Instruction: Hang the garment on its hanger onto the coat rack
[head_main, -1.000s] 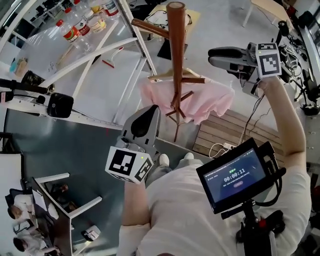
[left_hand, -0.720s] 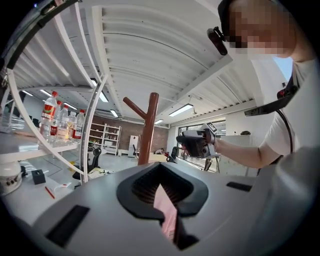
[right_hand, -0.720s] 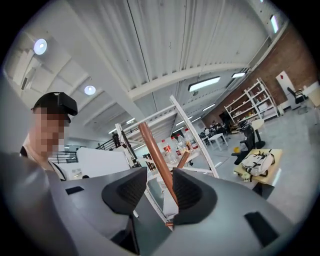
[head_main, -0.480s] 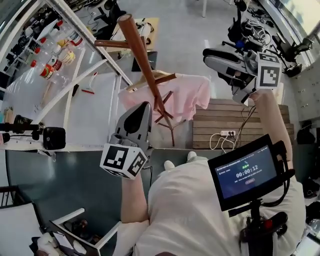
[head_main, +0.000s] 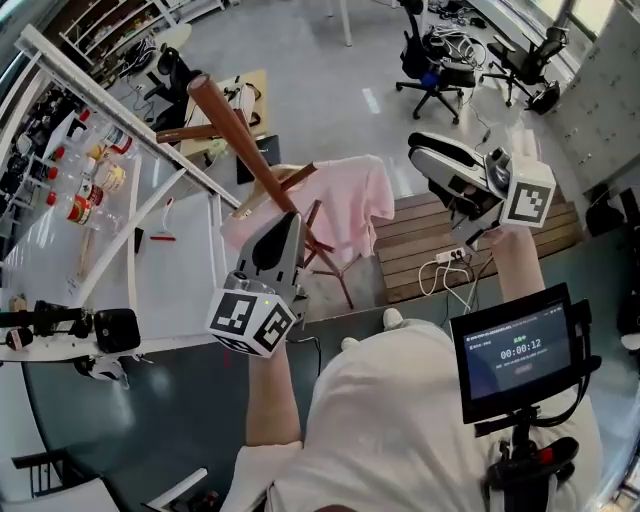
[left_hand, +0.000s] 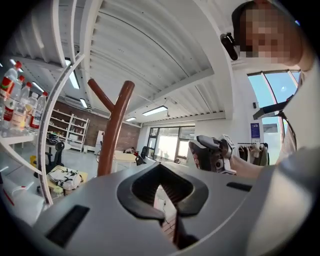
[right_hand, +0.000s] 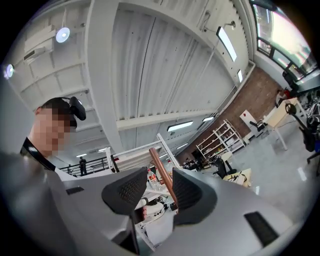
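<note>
Head view, pink garment (head_main: 350, 205) on wooden hanger (head_main: 292, 178) hung on brown wooden coat rack (head_main: 232, 125), left gripper (head_main: 284, 220) jaws together, empty, right gripper (head_main: 421, 153) jaws apart, empty.

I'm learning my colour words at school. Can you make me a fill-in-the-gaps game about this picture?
1. The garment on its hanger is ____.
2. It hangs on the coat rack, whose pole is ____.
3. The bottles have ____ caps.
4. The right gripper has its jaws apart and holds ____.
Missing words: pink; brown; red; nothing.
</note>
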